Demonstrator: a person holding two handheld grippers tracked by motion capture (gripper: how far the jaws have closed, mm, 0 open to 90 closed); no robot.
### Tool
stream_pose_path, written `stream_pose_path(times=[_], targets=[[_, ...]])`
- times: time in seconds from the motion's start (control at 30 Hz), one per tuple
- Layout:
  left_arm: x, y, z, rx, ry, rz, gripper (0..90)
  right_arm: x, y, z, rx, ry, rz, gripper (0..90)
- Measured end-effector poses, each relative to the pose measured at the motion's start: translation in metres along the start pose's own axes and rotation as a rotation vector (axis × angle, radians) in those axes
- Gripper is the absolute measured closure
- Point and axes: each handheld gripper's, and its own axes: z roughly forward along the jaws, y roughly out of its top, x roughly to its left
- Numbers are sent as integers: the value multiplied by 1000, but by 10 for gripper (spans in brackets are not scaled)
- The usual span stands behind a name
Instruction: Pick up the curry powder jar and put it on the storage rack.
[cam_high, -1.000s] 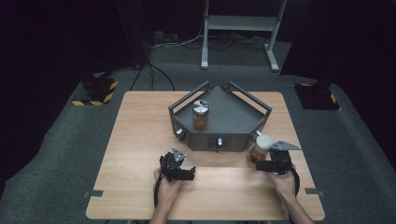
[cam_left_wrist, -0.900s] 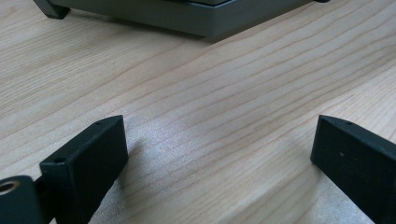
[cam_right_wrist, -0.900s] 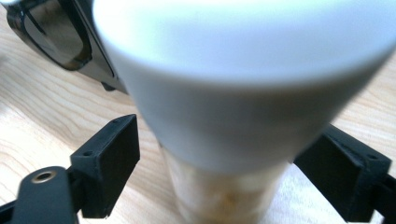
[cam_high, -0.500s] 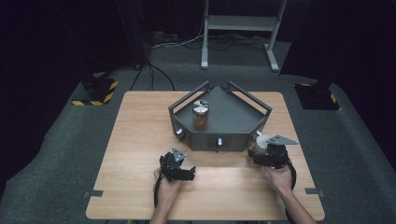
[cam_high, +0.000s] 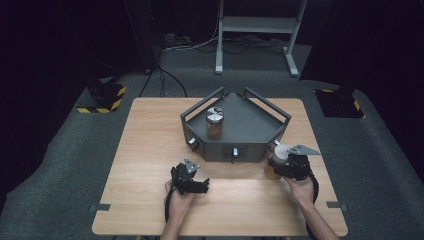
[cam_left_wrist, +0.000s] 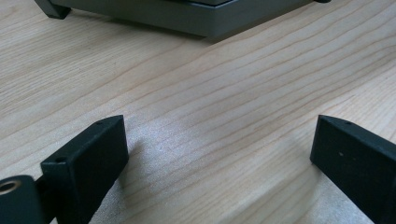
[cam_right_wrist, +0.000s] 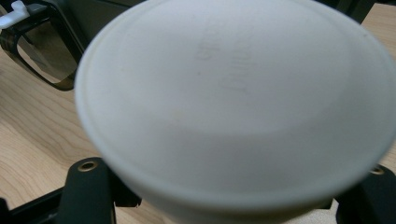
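My right gripper (cam_high: 280, 162) has just been closing and is gripping the white-lidded jar (cam_high: 278, 157) beside the tray (cam_high: 250, 125). My left gripper (cam_high: 200, 185) is gaping open in front of the tray.

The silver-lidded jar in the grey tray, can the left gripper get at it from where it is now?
Probably yes: the left gripper is open and empty, but the tray wall means going over the top to the jar.

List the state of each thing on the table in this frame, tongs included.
Left tongs: open, empty, above bare wood.
Right tongs: jaws just closing, shut on the white-lidded jar.
White-lidded jar: upright on the table, lid on, beside the tray.
Silver-lidded jar: upright in the tray, lid on.
Grey tray: flat on the table.
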Motion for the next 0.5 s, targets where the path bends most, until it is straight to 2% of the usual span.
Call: stream_pose_path(times=[0.5], targets=[[0, 0, 0, 0, 0, 0, 42, 2, 4, -2, 2, -3, -32, 349]])
